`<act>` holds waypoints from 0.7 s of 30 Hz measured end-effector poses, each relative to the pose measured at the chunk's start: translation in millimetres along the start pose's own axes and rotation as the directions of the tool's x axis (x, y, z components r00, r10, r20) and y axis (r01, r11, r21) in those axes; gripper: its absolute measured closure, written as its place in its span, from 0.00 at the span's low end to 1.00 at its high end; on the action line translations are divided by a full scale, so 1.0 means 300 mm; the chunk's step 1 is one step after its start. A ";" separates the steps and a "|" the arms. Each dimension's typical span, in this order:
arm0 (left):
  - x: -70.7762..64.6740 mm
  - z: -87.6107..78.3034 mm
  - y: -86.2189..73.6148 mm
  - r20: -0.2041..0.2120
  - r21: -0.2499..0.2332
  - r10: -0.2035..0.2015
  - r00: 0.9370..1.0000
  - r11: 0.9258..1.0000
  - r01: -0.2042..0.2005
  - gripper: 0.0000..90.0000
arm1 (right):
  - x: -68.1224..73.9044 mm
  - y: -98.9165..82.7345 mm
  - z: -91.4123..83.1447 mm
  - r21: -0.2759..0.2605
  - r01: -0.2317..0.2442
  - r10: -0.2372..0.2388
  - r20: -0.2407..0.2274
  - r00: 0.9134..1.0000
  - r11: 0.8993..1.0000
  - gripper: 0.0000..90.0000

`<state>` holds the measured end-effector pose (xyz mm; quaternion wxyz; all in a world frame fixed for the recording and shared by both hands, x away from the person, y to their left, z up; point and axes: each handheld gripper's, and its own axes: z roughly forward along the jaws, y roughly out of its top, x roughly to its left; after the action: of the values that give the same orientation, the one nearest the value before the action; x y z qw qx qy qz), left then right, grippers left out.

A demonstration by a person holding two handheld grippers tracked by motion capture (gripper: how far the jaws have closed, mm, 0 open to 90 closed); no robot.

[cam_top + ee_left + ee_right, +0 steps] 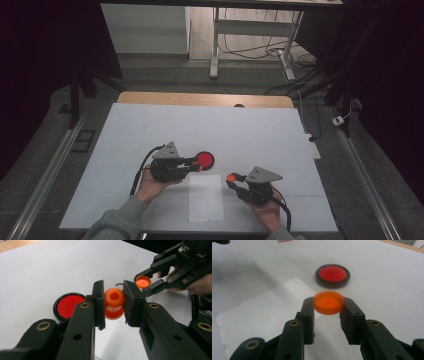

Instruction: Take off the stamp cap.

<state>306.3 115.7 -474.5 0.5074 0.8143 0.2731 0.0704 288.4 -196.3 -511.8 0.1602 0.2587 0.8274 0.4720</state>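
Observation:
My left gripper [114, 301] is shut on a small orange bottle [114, 303], held sideways with its open neck facing the camera; in the high view the left gripper [196, 165] sits just left of a red disc with a black rim [205, 160]. My right gripper [328, 305] is shut on an orange cap [328, 302], held flat above the table. In the high view the right gripper [232, 179] is to the right of a white paper sheet [205, 198]. The cap [143, 281] also hangs beyond the bottle in the left gripper view.
A pale blue-white cover lies over the table [125, 145], with a wooden edge [205, 99] at the far side. The red disc [332, 275] lies on the table beyond the cap. A desk frame and cables [280, 50] stand on the floor behind.

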 end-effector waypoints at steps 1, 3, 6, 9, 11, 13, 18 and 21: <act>0.000 0.000 0.000 0.000 0.002 0.000 1.000 1.000 0.000 0.81 | -0.002 -0.006 -0.007 -0.007 -0.006 0.006 0.001 1.000 1.000 0.72; -0.001 0.001 -0.001 -0.002 0.003 0.000 1.000 1.000 0.000 0.81 | -0.006 -0.014 -0.025 -0.002 -0.012 0.012 0.017 1.000 1.000 0.72; -0.002 0.001 -0.001 -0.004 0.002 0.002 1.000 1.000 -0.002 0.81 | -0.014 -0.024 -0.056 -0.006 -0.025 0.025 0.042 0.999 1.000 0.72; 0.000 -0.001 -0.001 -0.007 0.002 0.004 1.000 1.000 -0.004 0.81 | -0.019 -0.035 -0.079 -0.006 -0.026 0.026 0.058 0.998 1.000 0.72; 0.002 -0.003 -0.001 -0.011 0.001 0.003 1.000 1.000 -0.003 0.81 | -0.021 -0.041 -0.090 -0.002 -0.023 0.023 0.064 0.998 1.000 0.72; 0.004 -0.004 -0.001 -0.011 0.002 0.003 1.000 1.000 -0.003 0.81 | -0.028 -0.044 -0.102 -0.003 -0.020 0.020 0.073 0.997 1.000 0.72; 0.006 -0.003 0.000 -0.016 0.006 0.003 1.000 1.000 -0.003 0.81 | -0.041 -0.043 -0.110 -0.018 -0.028 0.030 0.070 0.997 0.999 0.72; 0.007 -0.005 0.002 -0.021 0.006 0.008 1.000 1.000 -0.008 0.81 | -0.042 -0.043 -0.105 -0.011 -0.021 0.022 0.067 0.997 1.000 0.72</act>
<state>307.6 117.8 -473.6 0.5016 0.8161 0.2755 0.0801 279.0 -231.0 -506.7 0.1843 0.2825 0.8162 0.4691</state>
